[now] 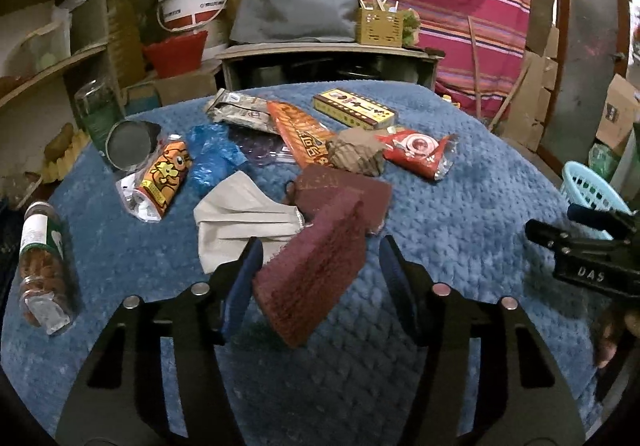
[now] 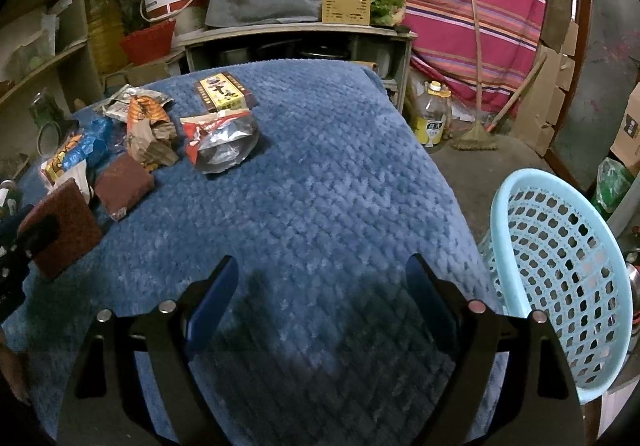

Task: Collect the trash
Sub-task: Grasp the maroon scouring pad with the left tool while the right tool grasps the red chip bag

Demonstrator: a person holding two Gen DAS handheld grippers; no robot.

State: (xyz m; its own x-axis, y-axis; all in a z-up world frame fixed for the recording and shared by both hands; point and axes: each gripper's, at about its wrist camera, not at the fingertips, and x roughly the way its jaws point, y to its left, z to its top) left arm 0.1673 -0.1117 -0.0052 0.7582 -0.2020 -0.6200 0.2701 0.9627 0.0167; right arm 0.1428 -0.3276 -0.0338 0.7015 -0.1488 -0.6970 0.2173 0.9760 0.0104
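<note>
We close our left gripper [image 1: 320, 258] around a maroon scouring pad [image 1: 308, 270], not yet pinched, basket [image 2: 560, 266] next; right gripper [image 2: 322, 278] gapes empty.

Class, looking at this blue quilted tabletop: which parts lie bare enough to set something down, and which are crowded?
Bare: the blue quilted cloth from the red-and-silver foil wrapper across to the light blue plastic basket, and the near strip under the right tongs. Crowded: the far left, where wrappers, a white face mask and maroon scouring pads lie together.
</note>
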